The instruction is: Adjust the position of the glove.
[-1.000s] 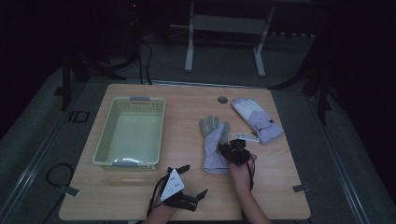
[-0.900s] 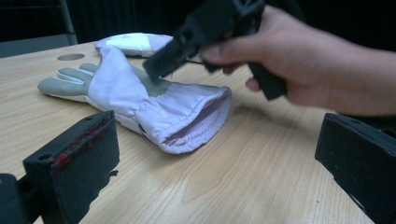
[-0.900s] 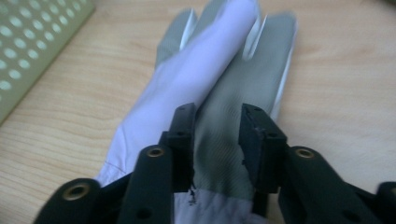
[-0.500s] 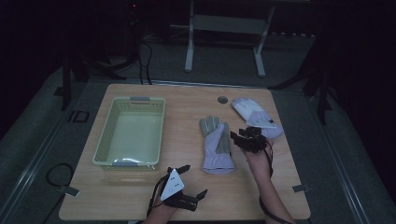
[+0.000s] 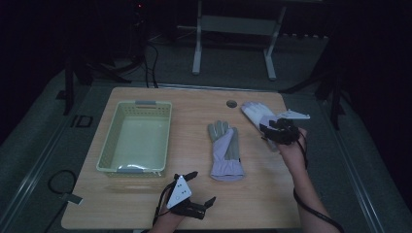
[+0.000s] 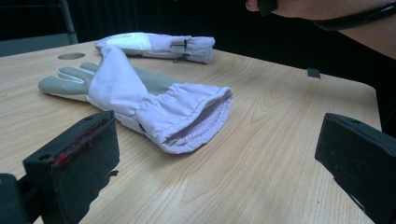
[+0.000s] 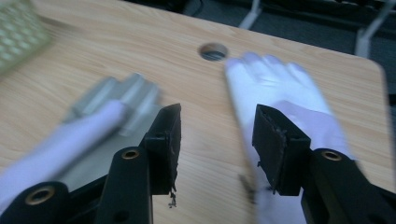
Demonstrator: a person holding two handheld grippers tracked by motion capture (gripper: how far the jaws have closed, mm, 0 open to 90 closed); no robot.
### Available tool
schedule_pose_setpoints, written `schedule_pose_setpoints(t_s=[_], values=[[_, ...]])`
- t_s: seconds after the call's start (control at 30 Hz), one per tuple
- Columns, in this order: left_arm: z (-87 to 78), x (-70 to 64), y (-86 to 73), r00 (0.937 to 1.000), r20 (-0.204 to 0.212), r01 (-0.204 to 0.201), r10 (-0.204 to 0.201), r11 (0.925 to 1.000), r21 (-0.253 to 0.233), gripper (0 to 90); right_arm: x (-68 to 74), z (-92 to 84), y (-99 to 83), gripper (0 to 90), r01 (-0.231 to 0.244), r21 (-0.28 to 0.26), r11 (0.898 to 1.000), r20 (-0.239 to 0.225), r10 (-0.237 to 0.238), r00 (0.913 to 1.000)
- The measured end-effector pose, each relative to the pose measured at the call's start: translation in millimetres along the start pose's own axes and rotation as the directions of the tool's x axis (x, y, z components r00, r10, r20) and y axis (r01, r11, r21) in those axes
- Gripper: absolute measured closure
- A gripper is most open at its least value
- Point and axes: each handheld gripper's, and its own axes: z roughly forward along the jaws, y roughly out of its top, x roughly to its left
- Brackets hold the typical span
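White glove (image 5: 260, 115) partly hidden under right gripper (image 5: 276, 130) (blurred close up), jaws just opening, empty, left gripper (image 5: 194, 187) spread, resting low.

Both grippers were black. The left gripper (image 5: 194, 191) had a white three-cornered plate on top. The right gripper (image 7: 215, 140) had brass-ringed screw holes, and a black cable (image 5: 311, 213) trailed behind.

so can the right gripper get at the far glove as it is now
Probably yes. The right gripper hangs above the far glove, its jaws apart after just opening, with nothing between them. Bare wood lies around that glove, and the near glove lies apart from it.
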Motion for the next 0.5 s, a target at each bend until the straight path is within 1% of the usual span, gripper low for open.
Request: schedule_pose_setpoints(t_s=[0.03,0.13,0.3,0.4,0.5], values=[[0.0,-0.1,0.0,1.0,0.0,-0.001,0.001,1.0,0.0,0.0,-4.7,0.5,0.2,51.9,0.007,0.004,1.0,-0.004,-0.007,1.0],[0.0,-0.1,0.0,1.0,-0.001,-0.002,0.002,1.0,0.0,0.0,-18.0,2.3,0.4,51.6,0.023,0.012,1.0,0.008,-0.023,0.9997],[0.0,0.0,0.0,1.0,-0.003,-0.001,0.001,1.0,0.002,0.0,-37.5,6.8,2.2,52.3,0.008,0.026,1.0,0.02,-0.009,0.9998],[0.0,-0.1,0.0,1.0,-0.002,-0.002,0.002,1.0,0.001,0.0,-46.9,9.6,5.3,51.6,0.003,0.029,1.0,0.016,-0.003,0.9999],[-0.1,0.1,0.0,1.0,-0.002,-0.001,0.001,1.0,0.002,0.0,-55.2,13.0,9.9,51.5,0.008,0.034,0.999,0.017,-0.009,0.9998]])
